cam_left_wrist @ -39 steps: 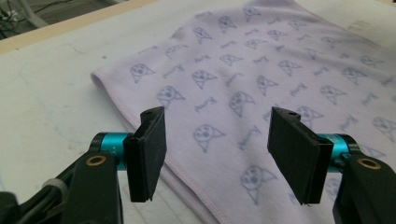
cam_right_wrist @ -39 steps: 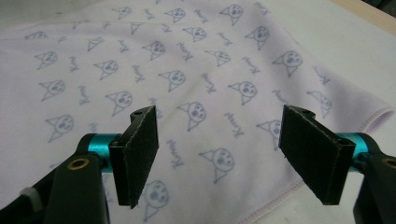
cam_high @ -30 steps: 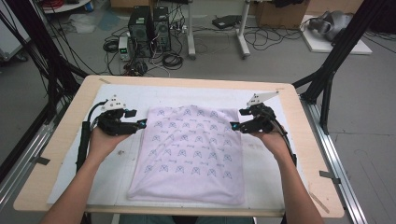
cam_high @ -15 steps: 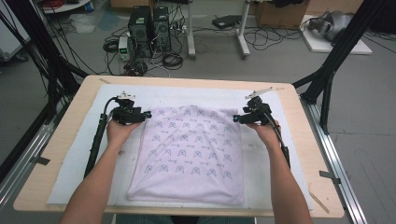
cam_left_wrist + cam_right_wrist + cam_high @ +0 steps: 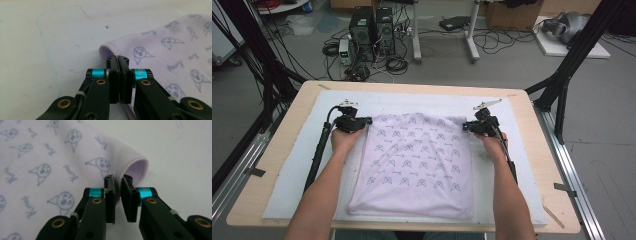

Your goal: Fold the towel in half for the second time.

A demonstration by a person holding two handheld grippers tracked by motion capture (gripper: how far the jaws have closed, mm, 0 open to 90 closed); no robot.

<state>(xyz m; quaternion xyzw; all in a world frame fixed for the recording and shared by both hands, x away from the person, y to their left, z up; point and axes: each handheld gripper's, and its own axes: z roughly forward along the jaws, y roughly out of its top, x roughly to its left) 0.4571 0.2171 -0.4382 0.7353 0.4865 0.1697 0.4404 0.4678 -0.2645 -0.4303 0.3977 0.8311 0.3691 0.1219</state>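
A lilac cloth (image 5: 412,165) printed with small blue faces lies flat on a white mat (image 5: 292,175). My left gripper (image 5: 362,121) is at the cloth's far left corner. In the left gripper view its jaws (image 5: 117,60) are pressed together on the hemmed edge of the cloth (image 5: 170,50), having just closed. My right gripper (image 5: 467,126) is at the far right corner. Its jaws (image 5: 117,178) have also just closed and pinch the curled hem of the cloth (image 5: 50,157). Both grippers rest low on the mat.
The mat covers most of a wooden table (image 5: 257,180). Black frame struts (image 5: 572,60) rise at both far corners, and metal rails (image 5: 577,175) run along the sides. Computers (image 5: 372,30) and cables lie on the floor beyond the far edge.
Both hands have moved down and a little inward to the cloth's far corners. Both pairs of jaws, open earlier, now grip the cloth's edge.
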